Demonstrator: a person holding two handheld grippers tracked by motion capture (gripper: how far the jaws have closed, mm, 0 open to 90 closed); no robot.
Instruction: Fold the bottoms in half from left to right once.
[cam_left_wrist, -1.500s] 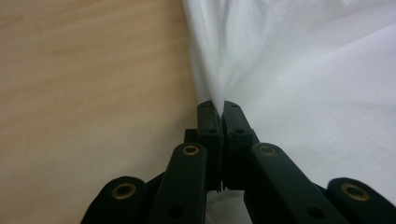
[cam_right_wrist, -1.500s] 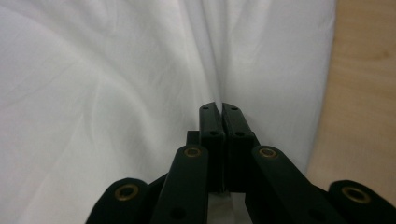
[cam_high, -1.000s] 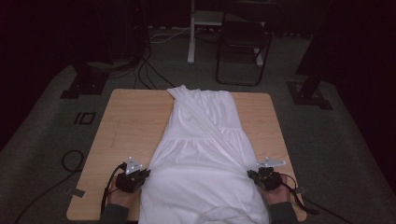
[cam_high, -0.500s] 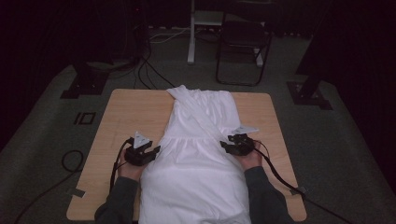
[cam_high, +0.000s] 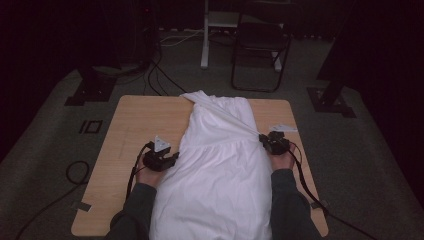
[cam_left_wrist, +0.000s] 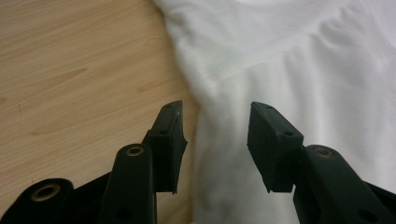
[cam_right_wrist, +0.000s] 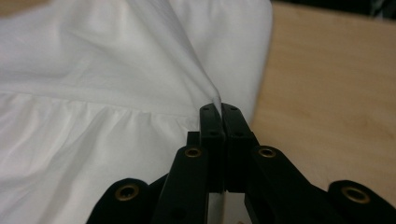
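A white dress (cam_high: 220, 165) lies lengthwise down the middle of the tabletop (cam_high: 135, 125). The right tongs (cam_right_wrist: 218, 108), just closed, pinch its edge at the waist seam; the left tongs (cam_left_wrist: 215, 122) have been opening and straddle the opposite edge, gripping nothing. Best to clamp left at matching height before lifting.

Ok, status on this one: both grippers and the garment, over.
Right gripper shut on the white dress, pinching its edge at the gathered seam. Left gripper open, just been opening, straddling the opposite edge, no grip. Wooden table beside it, nothing obstructing.
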